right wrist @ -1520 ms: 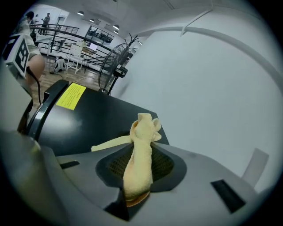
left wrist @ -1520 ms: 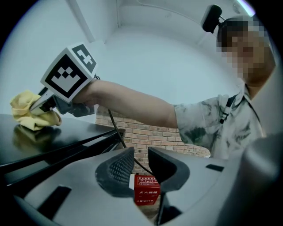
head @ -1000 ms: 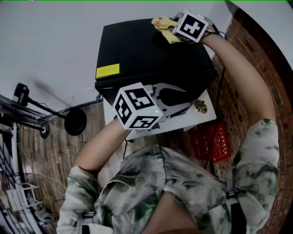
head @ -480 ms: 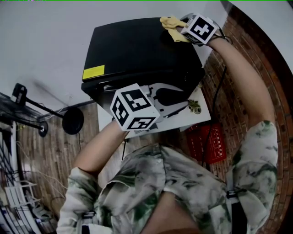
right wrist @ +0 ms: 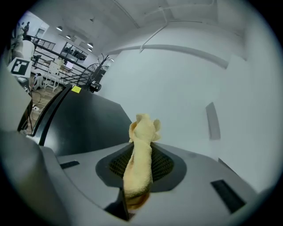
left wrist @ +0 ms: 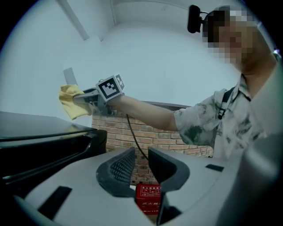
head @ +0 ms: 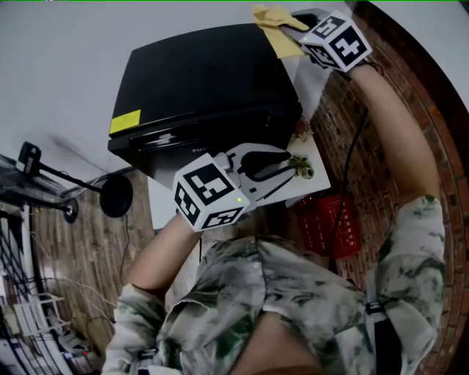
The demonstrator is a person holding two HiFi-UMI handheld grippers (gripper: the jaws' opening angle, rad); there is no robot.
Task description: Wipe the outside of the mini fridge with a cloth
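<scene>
The black mini fridge (head: 198, 80) stands against the white wall, its top facing me. My right gripper (head: 297, 22) is shut on a yellow cloth (head: 275, 26) at the back right corner of the fridge top. In the right gripper view the cloth (right wrist: 140, 145) stands up between the jaws of the right gripper (right wrist: 140, 163), above the fridge top (right wrist: 84, 123). My left gripper (head: 282, 157) hovers low by the fridge's front right, its jaws a little apart and empty. The left gripper view shows the left gripper (left wrist: 141, 165), the fridge (left wrist: 40, 137) and the cloth (left wrist: 70, 101).
The fridge sits on a white stand (head: 315, 183) with a small figurine (head: 304, 168) on it. A red box (head: 333, 223) lies on the brick floor to the right. A black stand with a round base (head: 117, 196) is at the left. A yellow sticker (head: 125, 121) marks the fridge top.
My right gripper has carried the cloth across the fridge top toward its back right corner. The left gripper has stayed by the fridge's front.
</scene>
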